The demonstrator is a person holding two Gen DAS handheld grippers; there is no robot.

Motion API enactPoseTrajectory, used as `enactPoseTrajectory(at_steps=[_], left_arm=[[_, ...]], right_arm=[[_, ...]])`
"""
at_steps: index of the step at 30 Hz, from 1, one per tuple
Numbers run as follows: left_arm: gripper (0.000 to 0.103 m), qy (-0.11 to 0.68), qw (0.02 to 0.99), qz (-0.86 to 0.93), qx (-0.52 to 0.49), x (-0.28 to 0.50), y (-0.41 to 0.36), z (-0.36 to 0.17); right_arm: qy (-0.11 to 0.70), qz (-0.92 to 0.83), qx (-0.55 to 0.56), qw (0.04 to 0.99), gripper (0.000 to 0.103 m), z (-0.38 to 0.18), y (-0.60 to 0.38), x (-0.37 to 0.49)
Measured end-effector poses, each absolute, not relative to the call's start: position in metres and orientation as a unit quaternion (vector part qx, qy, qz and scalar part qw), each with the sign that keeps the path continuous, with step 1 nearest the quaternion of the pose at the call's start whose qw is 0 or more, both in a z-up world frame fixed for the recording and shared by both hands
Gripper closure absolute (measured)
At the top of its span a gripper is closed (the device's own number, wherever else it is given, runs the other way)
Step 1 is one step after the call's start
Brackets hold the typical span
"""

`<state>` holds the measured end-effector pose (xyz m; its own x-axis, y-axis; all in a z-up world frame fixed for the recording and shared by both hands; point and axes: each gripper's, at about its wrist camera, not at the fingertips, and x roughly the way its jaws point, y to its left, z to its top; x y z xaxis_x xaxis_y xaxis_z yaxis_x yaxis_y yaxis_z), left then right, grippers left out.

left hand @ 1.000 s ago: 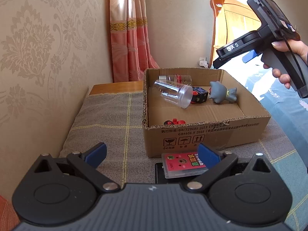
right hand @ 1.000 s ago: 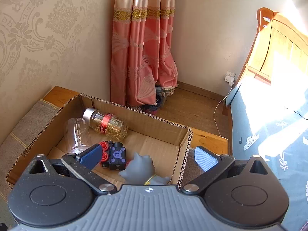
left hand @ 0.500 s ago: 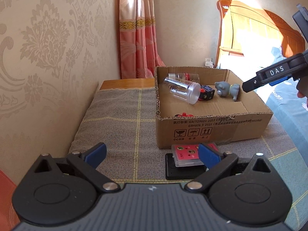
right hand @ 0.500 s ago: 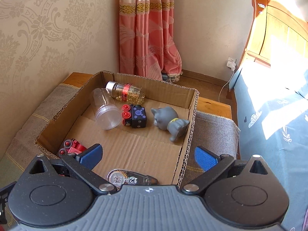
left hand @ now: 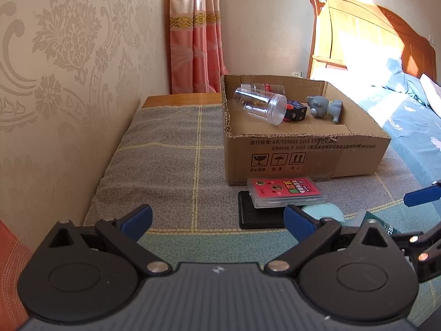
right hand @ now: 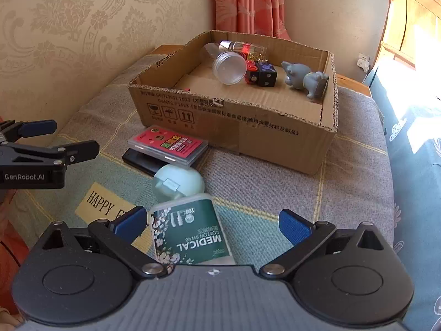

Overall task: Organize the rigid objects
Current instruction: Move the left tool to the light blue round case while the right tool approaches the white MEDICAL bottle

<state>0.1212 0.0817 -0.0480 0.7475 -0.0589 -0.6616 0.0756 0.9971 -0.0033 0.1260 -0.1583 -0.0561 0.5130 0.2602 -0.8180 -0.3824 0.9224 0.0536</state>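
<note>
- Right gripper (right hand: 212, 222): spread wide, empty, low in the frame, straddling the green cotton swab box (right hand: 190, 233) lying flat on the blanket (right hand: 344, 179); left pad just beside the box, right pad well apart.
- Left gripper (left hand: 217, 218): likewise spread and empty, low centre of its view, idle.
- Still outside the cardboard box (right hand: 239, 135), centre frame: pink card case (right hand: 169, 144) resting on a black slab (right hand: 143, 161), pale green egg-shaped case (right hand: 177, 183) touching the swab box's far end.
- Already inside, upper centre: clear jar (right hand: 228, 64), spice bottle (right hand: 244, 48), dice block (right hand: 260, 74), grey toy (right hand: 304, 78).
- Likely step: picking up the swab box.
- To do well: centre over the box, lower until pads flank its long sides, close squarely, lift straight to avoid nudging the egg-shaped case, then clear the carton's near wall before release.
</note>
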Motion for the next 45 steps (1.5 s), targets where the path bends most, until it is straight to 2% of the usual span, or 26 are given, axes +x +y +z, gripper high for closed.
enactPoseTrajectory(at_steps=[14, 33, 40, 45], left_arm=[[0.002, 0.366, 0.929, -0.042, 0.016, 0.118, 0.076, -0.056], [0.002, 0.373, 0.926, -0.049, 0.023, 0.122, 0.071, -0.061], [0.002, 0.375, 0.925, -0.049, 0.019, 0.122, 0.073, -0.062], [0.002, 0.378, 0.925, -0.044, 0.018, 0.122, 0.075, -0.063]], right_arm=[[0.471, 0.151, -0.087, 0.864, 0.000, -0.090, -0.148, 0.103], [0.478, 0.063, -0.060, 0.874, 0.000, -0.087, -0.210, 0.113], [0.449, 0.122, -0.061, 0.883, 0.000, -0.068, -0.179, 0.114], [0.445, 0.116, -0.083, 0.884, 0.000, -0.074, -0.149, 0.128]])
